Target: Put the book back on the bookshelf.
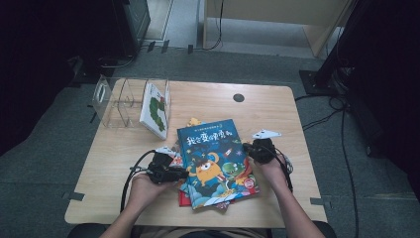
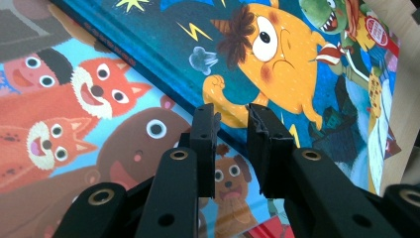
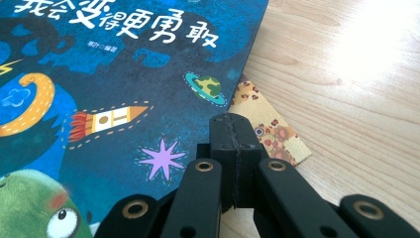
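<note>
A blue picture book (image 1: 215, 158) with an orange monster on its cover tops a loose stack of books at the table's front middle. My left gripper (image 1: 184, 173) lies at that book's left edge. In the left gripper view the left gripper (image 2: 233, 116) has its jaws a narrow gap apart over the blue book (image 2: 277, 59) where it overlaps a book with foxes (image 2: 74, 99); nothing is pinched. My right gripper (image 1: 246, 147) is at the book's right edge. In its own view the right gripper (image 3: 233, 121) is shut and empty beside the blue book (image 3: 99, 89) and a yellow patterned corner (image 3: 270, 124) beneath.
A clear plastic book rack (image 1: 116, 101) stands at the table's back left, with a white book (image 1: 156, 109) leaning in its right slot. A dark round hole (image 1: 238, 97) marks the wooden table (image 1: 267, 106) near its far edge. Cables trail over the floor at the right.
</note>
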Demonstrator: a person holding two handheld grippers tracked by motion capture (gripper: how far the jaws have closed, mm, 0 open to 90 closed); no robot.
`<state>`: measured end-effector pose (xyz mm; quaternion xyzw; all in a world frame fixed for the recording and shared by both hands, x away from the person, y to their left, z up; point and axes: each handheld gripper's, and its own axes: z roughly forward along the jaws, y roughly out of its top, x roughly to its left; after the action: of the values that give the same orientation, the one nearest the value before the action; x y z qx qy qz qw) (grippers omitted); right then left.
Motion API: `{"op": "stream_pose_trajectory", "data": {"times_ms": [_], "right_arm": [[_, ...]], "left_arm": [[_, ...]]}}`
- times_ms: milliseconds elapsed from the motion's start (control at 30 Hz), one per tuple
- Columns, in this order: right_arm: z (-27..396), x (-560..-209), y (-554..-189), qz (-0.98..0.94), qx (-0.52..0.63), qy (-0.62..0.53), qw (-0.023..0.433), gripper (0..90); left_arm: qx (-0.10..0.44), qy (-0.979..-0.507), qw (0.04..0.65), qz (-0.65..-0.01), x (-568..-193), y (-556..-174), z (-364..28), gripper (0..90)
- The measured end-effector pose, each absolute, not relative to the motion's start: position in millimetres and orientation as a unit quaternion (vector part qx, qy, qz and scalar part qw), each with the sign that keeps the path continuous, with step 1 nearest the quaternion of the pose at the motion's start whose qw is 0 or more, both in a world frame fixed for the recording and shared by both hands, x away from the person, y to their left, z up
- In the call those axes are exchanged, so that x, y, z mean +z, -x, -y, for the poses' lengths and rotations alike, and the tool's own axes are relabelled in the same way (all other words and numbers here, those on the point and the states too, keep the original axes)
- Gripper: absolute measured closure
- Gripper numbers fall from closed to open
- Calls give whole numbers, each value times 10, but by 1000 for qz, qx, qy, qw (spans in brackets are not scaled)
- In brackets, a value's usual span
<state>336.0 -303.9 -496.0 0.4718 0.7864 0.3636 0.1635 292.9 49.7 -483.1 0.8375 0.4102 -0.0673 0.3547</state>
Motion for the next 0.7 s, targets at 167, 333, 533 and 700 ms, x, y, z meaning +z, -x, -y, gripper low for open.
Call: {"op": "stream_pose_trajectory", "data": {"times_ms": [167, 333, 533, 700], "right_arm": [[3010, -4963, -3413, -789, 366, -467, 162, 900], [2963, -4960, -3460, -791, 365, -463, 161, 900], [2909, -4958, -3510, -793, 366, -460, 158, 900], [2848, -4955, -3549, -797, 365, -454, 161, 900]], "left_arm": [[-76, -834, 359, -411, -4839, -2901, -513, 727], [-75, -835, 358, -412, -4838, -2845, -522, 727], [-73, -834, 358, -413, -4838, -2791, -537, 727], [-73, -832, 359, -415, -4840, -2749, -554, 727]]}}
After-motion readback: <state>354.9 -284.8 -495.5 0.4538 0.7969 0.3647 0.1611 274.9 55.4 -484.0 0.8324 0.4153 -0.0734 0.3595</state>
